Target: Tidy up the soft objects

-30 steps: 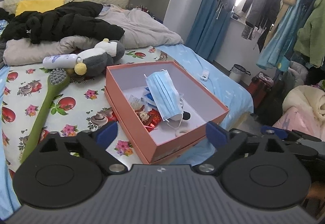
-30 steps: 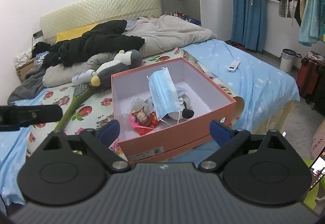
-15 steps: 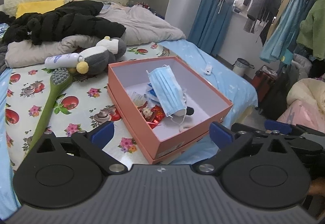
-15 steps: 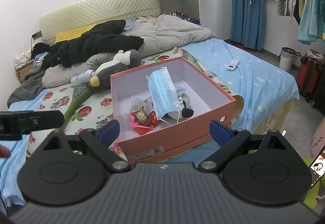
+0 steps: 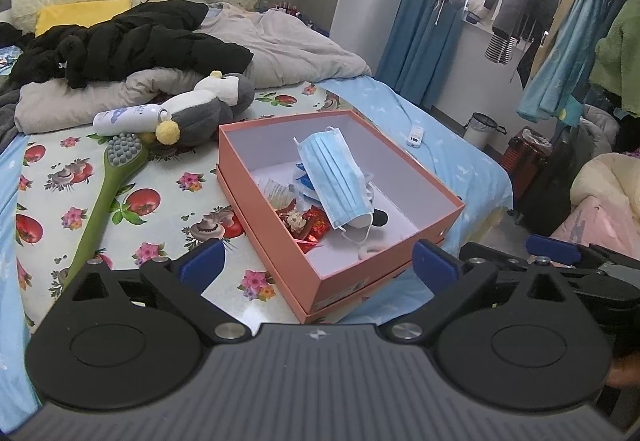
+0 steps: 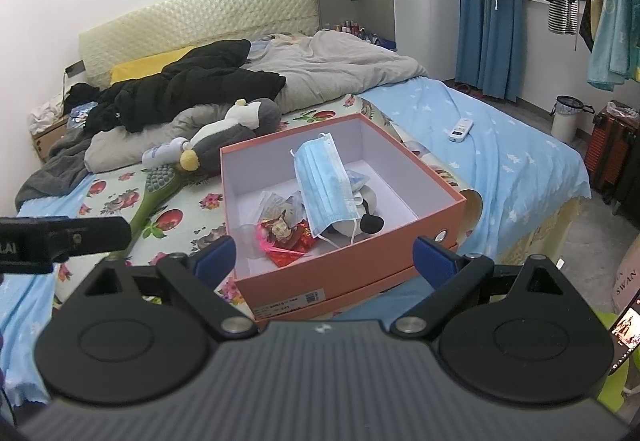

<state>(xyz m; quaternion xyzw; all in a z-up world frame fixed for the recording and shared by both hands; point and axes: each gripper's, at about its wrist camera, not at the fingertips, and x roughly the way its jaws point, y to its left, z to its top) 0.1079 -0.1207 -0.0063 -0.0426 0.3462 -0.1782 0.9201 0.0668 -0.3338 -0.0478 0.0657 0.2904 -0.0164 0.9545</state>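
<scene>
Grey-and-white plush penguin [image 5: 200, 109] is the biggest soft thing here that looks meant for sorting. It's lying on its side on the floral sheet of the bed [image 5: 60, 201], just behind the far left corner of the orange box [image 5: 360, 277], with a white spray bottle [image 5: 128, 117] up against it and the head of a green long-handled brush [image 5: 100, 197] right by its yellow foot. Judging by the look of it, it's light and squashy, so it'll cave in wherever it gets pinched. The fat grey body looks like the safest place to take hold, since a wing or foot would probably just let it dangle and swing.

Next down is the blue pleated face mask [image 6: 326, 189], propped at a slant inside the box on top of the other bits. Basically weightless and floppy, probably best pinched at an edge or by the ear loops. Under it there's a small red and gold charm-type thing [image 6: 286, 233] and something black and white that's too buried to identify.

Left gripper [image 5: 316, 265] and right gripper [image 6: 324, 255] both hang short of the box's near edge, jaws spread wide and holding nothing. The penguin is well apart from both, so reaching it likely means going over or around the box.
</scene>
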